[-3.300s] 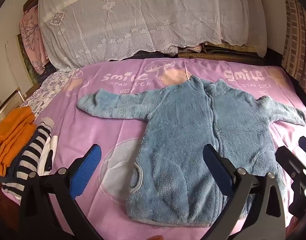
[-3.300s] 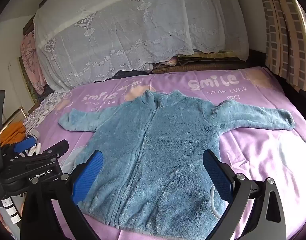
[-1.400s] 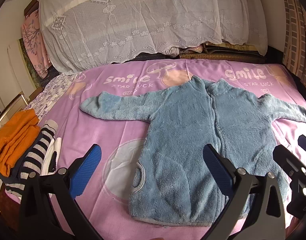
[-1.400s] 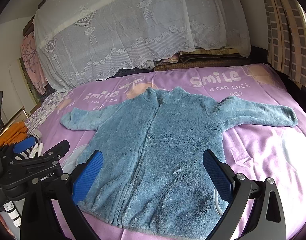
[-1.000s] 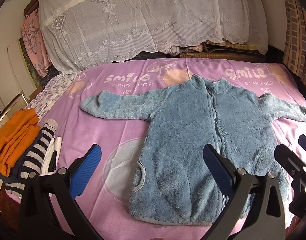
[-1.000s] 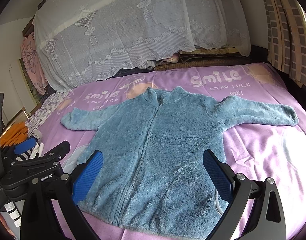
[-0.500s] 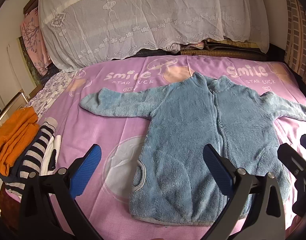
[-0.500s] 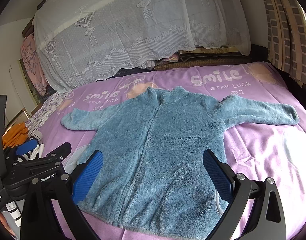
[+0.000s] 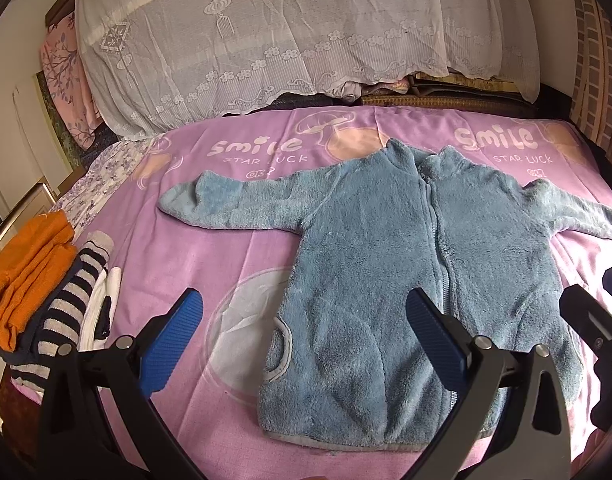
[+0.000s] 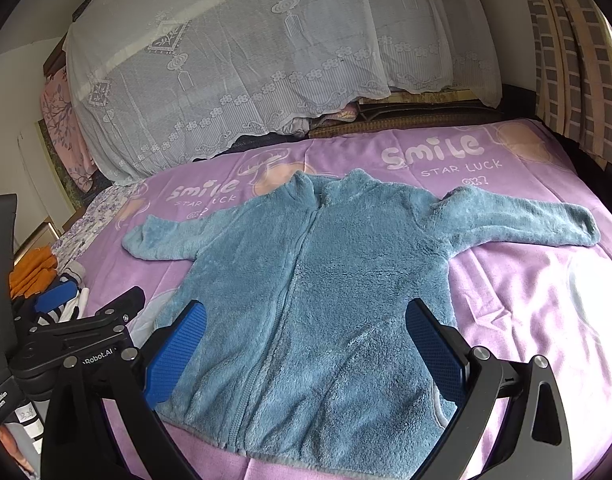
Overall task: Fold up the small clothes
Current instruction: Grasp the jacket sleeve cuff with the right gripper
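The left gripper [image 9: 304,334] is held wide apart with nothing between its blue pads, above the near edge of the bed. The right gripper [image 10: 306,344] is spread wide too, and nothing is gripped by it. Just past both, the blue fleece jacket [image 10: 317,292] is laid flat on the purple blanket [image 9: 226,248], front side up, zipped shut, with its hem near and its collar far. The left sleeve [image 9: 234,208] is stretched out to the left and the right sleeve [image 10: 521,220] to the right. No fold is seen yet. A pile of folded clothes [image 9: 38,280] is kept at the left edge of the bed. The fleece looks thick and soft, so too little of it could be pinched and a sleeve could slip out partway. The blanket could also be caught together with the sleeve and be pulled up into wrinkles.
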Motion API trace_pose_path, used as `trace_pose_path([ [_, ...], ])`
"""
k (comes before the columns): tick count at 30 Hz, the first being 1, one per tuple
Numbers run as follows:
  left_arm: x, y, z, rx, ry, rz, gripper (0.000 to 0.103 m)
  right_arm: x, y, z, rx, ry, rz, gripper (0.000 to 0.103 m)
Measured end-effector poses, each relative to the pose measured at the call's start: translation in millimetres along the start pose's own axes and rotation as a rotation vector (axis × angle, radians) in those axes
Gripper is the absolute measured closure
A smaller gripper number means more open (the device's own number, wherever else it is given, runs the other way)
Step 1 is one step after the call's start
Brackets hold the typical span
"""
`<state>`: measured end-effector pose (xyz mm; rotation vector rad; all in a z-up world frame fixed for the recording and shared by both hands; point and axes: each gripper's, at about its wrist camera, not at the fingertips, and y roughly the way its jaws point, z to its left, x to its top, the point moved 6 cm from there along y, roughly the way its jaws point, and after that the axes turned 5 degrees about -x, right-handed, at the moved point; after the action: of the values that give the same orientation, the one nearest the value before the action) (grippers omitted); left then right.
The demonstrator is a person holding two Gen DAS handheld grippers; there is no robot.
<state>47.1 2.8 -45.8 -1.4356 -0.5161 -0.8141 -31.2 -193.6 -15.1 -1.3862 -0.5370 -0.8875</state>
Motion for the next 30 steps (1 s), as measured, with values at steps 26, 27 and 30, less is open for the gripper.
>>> trace_pose_path([
  [26, -15, 76, -1, -0.121, -0.054, 0.172, 0.004, -3, 41, -88, 0.121, 0.275, 0.004, 0.003],
  [27, -17, 84, -5, -0.162, -0.055, 0.197, 0.004, -1, 44, -101, 0.1, 0.297, 0.003, 0.003],
  [30, -18, 97, -17, -0.234, -0.055, 0.205, 0.004, 4, 50, -148, 0.031, 0.37, 0.002, 0.003],
])
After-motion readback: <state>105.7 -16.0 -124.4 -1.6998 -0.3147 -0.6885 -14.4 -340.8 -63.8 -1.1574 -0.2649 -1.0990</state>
